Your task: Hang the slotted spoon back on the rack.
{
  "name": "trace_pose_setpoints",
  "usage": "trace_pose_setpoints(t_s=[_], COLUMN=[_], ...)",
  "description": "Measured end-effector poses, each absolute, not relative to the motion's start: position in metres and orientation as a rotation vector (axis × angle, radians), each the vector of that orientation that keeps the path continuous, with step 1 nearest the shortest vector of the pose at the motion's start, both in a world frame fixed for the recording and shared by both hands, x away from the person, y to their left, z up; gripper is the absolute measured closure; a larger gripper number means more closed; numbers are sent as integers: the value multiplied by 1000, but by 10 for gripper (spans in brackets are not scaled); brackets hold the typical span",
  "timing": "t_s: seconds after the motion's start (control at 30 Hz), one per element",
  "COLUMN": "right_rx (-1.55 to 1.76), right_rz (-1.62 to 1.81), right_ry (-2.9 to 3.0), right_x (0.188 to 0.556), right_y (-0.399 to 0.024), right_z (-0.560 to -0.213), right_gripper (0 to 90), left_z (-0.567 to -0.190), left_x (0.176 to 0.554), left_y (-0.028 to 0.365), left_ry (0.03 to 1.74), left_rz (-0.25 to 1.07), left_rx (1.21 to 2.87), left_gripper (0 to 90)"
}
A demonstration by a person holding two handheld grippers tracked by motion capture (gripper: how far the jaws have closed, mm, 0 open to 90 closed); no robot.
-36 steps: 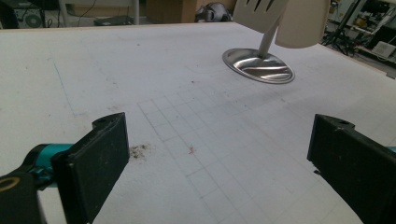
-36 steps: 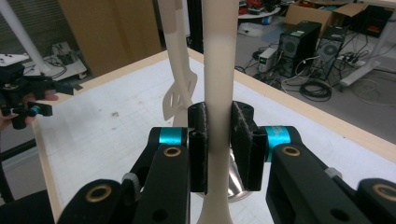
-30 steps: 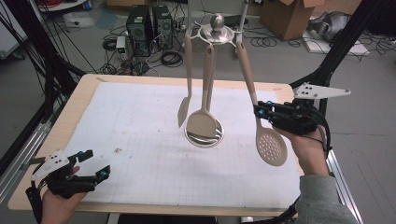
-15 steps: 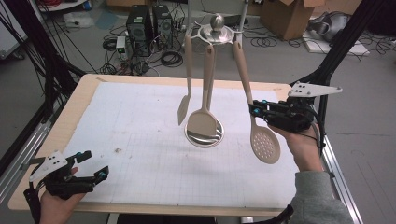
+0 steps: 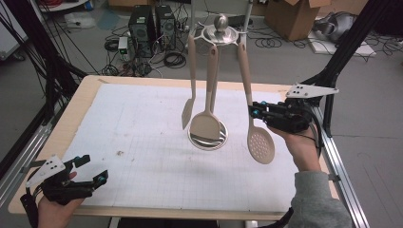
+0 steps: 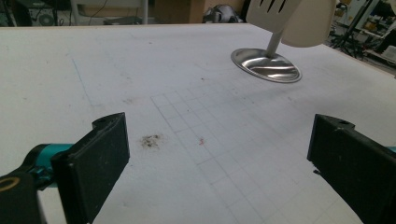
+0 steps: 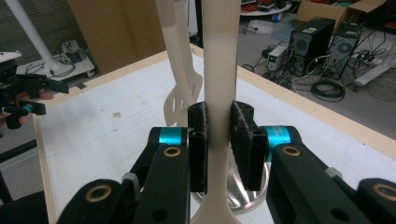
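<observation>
Compared with a second earlier, the slotted spoon (image 5: pixel 260 145) has swung a little toward the centre of the high view, its perforated bowl now closer to the round steel base (image 5: pixel 207 137), while the right gripper (image 5: pixel 254 112) has shifted slightly with it; the left gripper (image 5: pixel 92 170) remains at the lower left of the frame, unchanged. The right gripper, held in a hand at the right of the frame, has its two black jaws clamped on the spoon's handle, about midway along its length; in the right gripper view the ribbed black pads (image 7: pixel 244 135) press flat on both sides of the smooth, cream-coloured handle (image 7: pixel 218 93). The spoon hangs from the top of a polished metal utensil stand (image 5: pixel 220 32) capped by a shiny ball, and slopes down to an oval bowl dotted with small holes. Beside it hang a slotted turner (image 5: pixel 188 113) and a solid spoon (image 5: pixel 205 126), both in the same matte beige plastic, the latter hanging just above the mirror-like base. The left gripper has its jaws spread wide apart with nothing between them, low over the white gridded mat (image 5: pixel 142 142), which bears a small dark smudge (image 6: pixel 150 140). The mat covers a pale wooden table (image 5: pixel 78 102).
</observation>
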State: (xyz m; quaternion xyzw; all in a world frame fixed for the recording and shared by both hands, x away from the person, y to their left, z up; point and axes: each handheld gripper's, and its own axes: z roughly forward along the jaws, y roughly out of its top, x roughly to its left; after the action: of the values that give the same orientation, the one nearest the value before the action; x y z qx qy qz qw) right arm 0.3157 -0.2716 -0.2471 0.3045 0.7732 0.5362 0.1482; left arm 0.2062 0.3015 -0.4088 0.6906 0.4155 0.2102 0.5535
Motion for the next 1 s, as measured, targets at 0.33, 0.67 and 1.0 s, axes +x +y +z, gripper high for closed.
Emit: trace_pose_setpoints(t_s=[0.33,0.67,1.0], right_rx=[874,865,862], right_rz=[1538,1525,1532], right_ry=[2235,2242,2247], right_x=[323,331,338], right_y=[-264,-255,-246], right_z=[-251,-255,-259], right_gripper=[773,772,772], left_z=[-409,-408,-408], left_x=[201,197,194], left_y=[306,311,314], left_ry=[992,1002,1010], left_rz=[507,517,522], left_rx=[1630,1623,1618], left_gripper=[61,61,61])
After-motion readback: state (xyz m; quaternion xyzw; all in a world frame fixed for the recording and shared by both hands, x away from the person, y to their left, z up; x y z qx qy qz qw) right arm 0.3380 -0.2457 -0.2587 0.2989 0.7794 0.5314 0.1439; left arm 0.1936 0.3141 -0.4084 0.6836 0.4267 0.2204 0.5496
